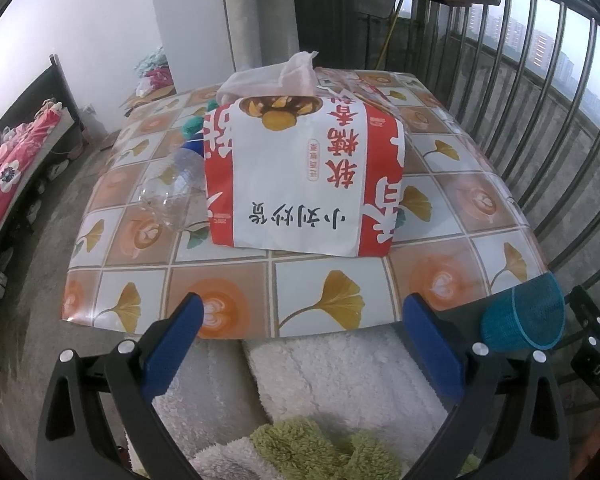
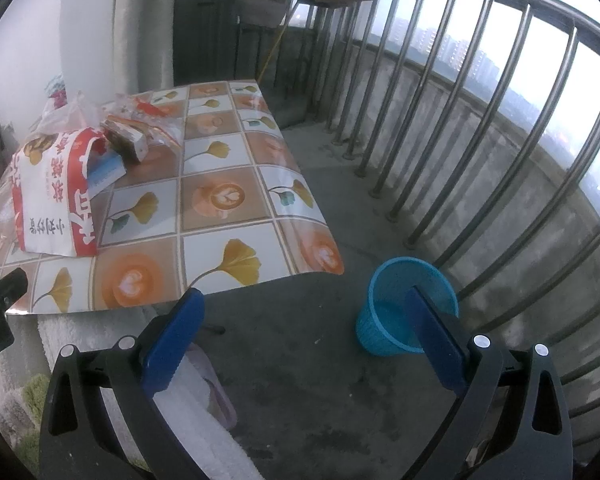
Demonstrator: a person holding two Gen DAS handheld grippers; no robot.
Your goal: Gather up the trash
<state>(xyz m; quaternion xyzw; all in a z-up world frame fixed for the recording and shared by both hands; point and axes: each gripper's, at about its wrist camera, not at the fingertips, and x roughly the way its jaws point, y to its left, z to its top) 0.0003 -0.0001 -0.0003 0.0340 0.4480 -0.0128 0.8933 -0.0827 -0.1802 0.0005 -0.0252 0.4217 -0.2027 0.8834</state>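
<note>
The left wrist view looks from just off the near edge of the table (image 1: 324,304), level and straight across it, with the paper bag (image 1: 304,176) near and centred. The right wrist view sits off the same near edge but further right and higher, tilted down at the floor beside the table (image 2: 228,224), facing the railing (image 2: 480,120). Both share the table, the bag (image 2: 52,192) and the blue bin (image 2: 404,308), which shows at the table's right corner in the left view (image 1: 524,316).

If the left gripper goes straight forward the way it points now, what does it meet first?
Probably the red and white paper bag lying on the table. The left gripper, open, points over the table's near edge toward it. Its height above the table is unclear.
</note>
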